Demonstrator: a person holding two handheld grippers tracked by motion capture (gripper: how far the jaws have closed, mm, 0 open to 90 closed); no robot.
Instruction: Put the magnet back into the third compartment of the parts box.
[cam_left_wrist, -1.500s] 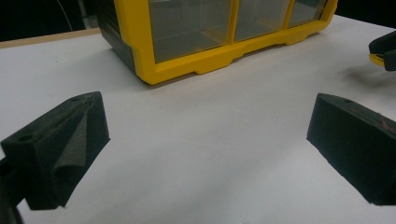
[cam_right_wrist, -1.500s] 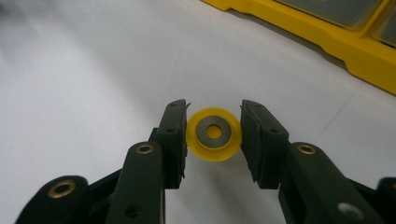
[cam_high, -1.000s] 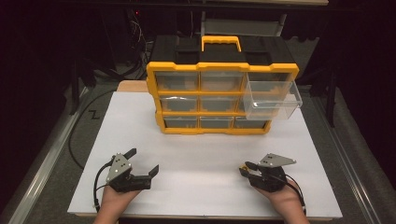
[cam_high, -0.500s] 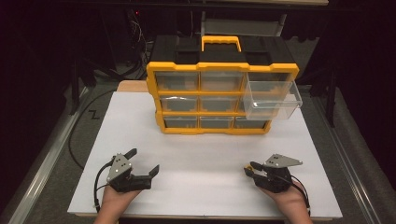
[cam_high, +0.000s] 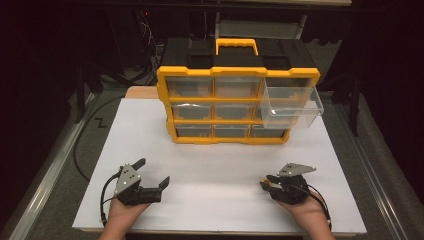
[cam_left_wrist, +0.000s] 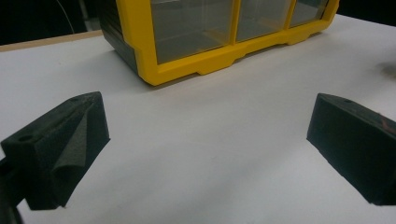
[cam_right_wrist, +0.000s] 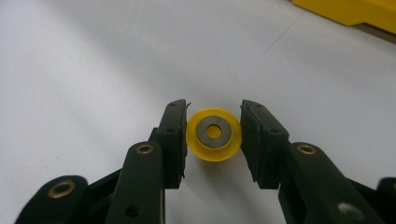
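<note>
White table (cam_high: 215, 165) carries a yellow organizer (cam_high: 237, 102); before it, the right gripper (cam_high: 265, 184) clamps a yellow disc (cam_right_wrist: 214, 134), while the left gripper (cam_high: 152, 172) gapes apart.

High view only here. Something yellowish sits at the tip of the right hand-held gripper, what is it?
Observer: A small yellow disc with a grey metal ring in its centre, between the jaws of the right hand-held gripper.
Operator: Gripped or just framed?
Observer: Gripped. Both pads press on its rim from opposite sides.
Operator: And the left one, anything in it?
Observer: No. The left hand-held gripper stands wide open with bare white table between its jaws.
Operator: What's it aimed at?
Observer: The bottom corner of the yellow organiser, which is some way ahead of the jaws and not touching them.
</note>
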